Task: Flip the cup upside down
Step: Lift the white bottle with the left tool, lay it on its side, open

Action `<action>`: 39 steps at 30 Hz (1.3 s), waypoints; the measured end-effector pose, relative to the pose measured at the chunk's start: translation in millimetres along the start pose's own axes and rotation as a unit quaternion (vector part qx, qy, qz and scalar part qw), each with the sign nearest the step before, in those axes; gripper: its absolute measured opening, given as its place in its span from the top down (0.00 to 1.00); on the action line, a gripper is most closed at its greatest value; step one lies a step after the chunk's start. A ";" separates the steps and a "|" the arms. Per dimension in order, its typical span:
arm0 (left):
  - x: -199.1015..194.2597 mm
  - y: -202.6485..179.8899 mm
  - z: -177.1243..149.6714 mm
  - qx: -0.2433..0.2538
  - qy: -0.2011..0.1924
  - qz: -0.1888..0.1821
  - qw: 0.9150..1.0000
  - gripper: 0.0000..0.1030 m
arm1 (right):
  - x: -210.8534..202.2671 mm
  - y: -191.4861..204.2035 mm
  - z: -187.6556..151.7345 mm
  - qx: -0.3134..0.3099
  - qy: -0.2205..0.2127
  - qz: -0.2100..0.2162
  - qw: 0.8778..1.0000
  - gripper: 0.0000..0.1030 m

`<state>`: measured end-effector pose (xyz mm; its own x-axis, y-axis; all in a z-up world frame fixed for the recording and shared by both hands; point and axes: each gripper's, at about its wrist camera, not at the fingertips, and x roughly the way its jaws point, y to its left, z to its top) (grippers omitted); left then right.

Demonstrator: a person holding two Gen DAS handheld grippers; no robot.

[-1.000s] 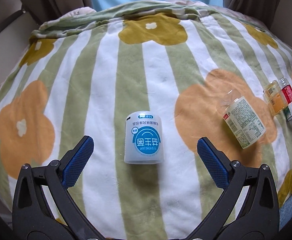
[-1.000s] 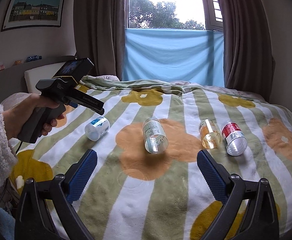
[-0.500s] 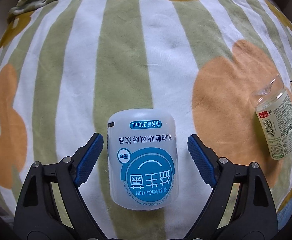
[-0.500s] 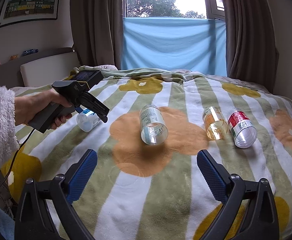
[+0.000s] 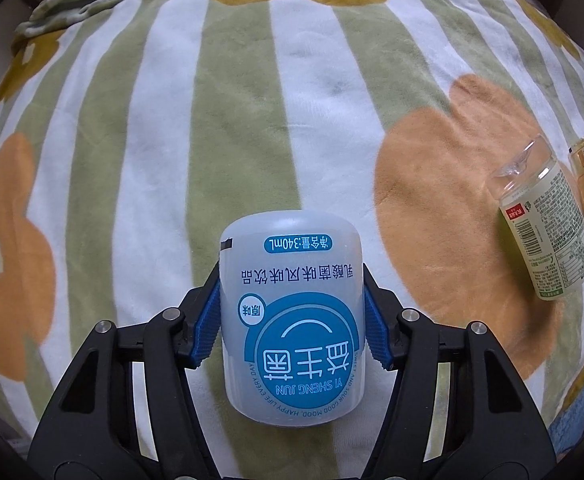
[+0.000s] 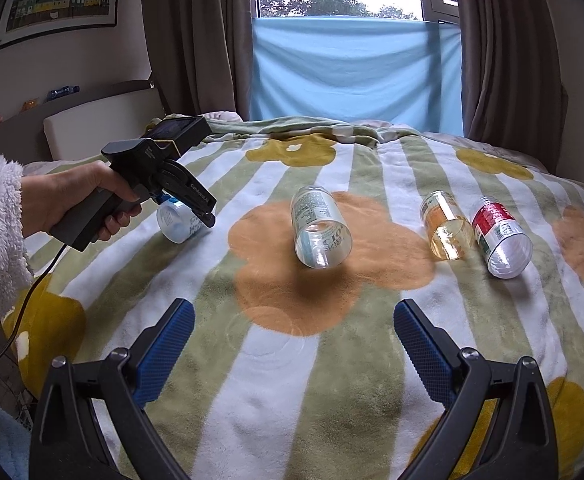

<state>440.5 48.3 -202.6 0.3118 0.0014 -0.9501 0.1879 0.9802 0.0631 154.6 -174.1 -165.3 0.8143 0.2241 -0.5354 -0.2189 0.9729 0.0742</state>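
Nearest the left wrist camera, the left gripper [image 5: 292, 320] has its jaws clamped on the white cup [image 5: 292, 320], one blue pad [image 5: 207, 328] pressed to each flank about midway along the body. The cup lies on its side on the bed blanket [image 5: 139, 160], closed rounded end pointing away, open mouth toward the camera, its blue printed label reading upside down. It looks like thin translucent plastic, empty, so I judge it very light and somewhat springy: a hard squeeze could dent the wall, and the smooth printed film may let it slide or swivel in the pads during a turn. The mid-body hold seems sensible, since the wall there is straight and the ribbed pads bear on it squarely; nearer the open rim the wall would likely flex more. The plush blanket is soft and uneven, so setting the cup mouth-down may leave it wobbling.

In the right wrist view, the right gripper [image 6: 294, 332] hovers over the blanket with jaws wide apart, holding nothing. Farther off lie a clear cup [image 6: 320, 232], an amber cup [image 6: 448, 232] and a red-labelled cup [image 6: 500, 236], all on their sides; the last two are touching.
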 end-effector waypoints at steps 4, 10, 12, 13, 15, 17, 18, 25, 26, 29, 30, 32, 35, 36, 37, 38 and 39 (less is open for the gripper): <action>-23.3 -9.3 -11.4 0.017 -0.013 -0.005 1.000 0.45 | -5.6 0.4 0.6 -0.001 -0.001 -0.004 1.000 0.03; -75.9 -43.2 -43.7 0.068 -0.027 -0.005 0.997 0.45 | -25.1 -2.2 -0.8 0.003 -0.009 -0.010 1.000 0.03; -91.6 -58.0 -56.4 0.086 -0.026 -0.011 0.996 0.45 | -34.0 -5.1 -2.4 0.009 -0.014 -0.010 1.000 0.03; -98.3 -68.0 -64.6 0.097 -0.024 -0.015 0.995 0.45 | -38.3 -7.3 -3.8 0.012 -0.015 -0.010 1.000 0.03; -105.8 -87.7 -80.0 0.115 -0.016 -0.024 0.993 0.45 | -46.9 -11.3 -7.3 0.020 -0.016 -0.009 1.000 0.03; -107.1 -106.7 -94.2 0.127 -0.006 -0.041 0.991 0.45 | -56.1 -15.3 -11.9 0.025 -0.015 -0.008 1.000 0.03; -105.3 -116.4 -99.6 0.131 0.002 -0.052 0.990 0.45 | -60.3 -16.4 -13.6 0.026 -0.015 -0.009 0.999 0.03; -67.4 -174.5 -119.6 0.151 0.032 -0.069 0.986 0.45 | -80.9 -36.0 -21.8 0.044 -0.019 -0.025 0.999 0.03; -59.8 -177.2 -119.9 0.147 0.036 -0.070 0.986 0.45 | -82.6 -39.3 -23.0 0.047 -0.019 -0.028 0.998 0.03; -44.4 -182.0 -121.3 0.132 0.043 -0.078 0.987 0.45 | -87.6 -51.1 -27.3 0.057 -0.019 -0.035 0.998 0.03; -41.2 -181.7 -121.0 0.130 0.042 -0.078 0.987 0.45 | -88.7 -55.0 -29.0 0.060 -0.018 -0.037 0.997 0.03; -39.3 -183.8 -121.9 0.130 0.032 -0.077 0.988 0.44 | -87.4 -61.0 -31.2 0.067 -0.013 -0.038 0.997 0.03; -39.4 -183.6 -122.1 0.121 0.020 -0.080 0.989 0.42 | -85.2 -65.4 -33.9 0.075 -0.007 -0.035 0.997 0.03; -39.5 -182.5 -122.1 0.115 0.018 -0.081 0.990 0.34 | -84.8 -65.3 -34.6 0.075 -0.006 -0.032 0.997 0.03; -41.5 -179.7 -123.5 0.109 0.012 -0.083 0.990 0.18 | -84.1 -65.0 -34.7 0.075 -0.005 -0.031 0.997 0.03; -44.4 -177.8 -124.2 0.104 0.002 -0.084 0.991 0.11 | -84.4 -64.0 -35.2 0.073 -0.004 -0.030 0.997 0.03; -48.0 -175.6 -124.9 0.100 -0.010 -0.085 0.991 0.03 | -84.3 -62.9 -35.1 0.072 -0.004 -0.029 0.997 0.03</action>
<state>276.3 -99.1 -206.3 0.2789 -0.1660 -0.9459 0.4192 0.9072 -0.0356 80.9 -256.2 -154.4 0.8279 0.1663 -0.5357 -0.0917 0.9823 0.1631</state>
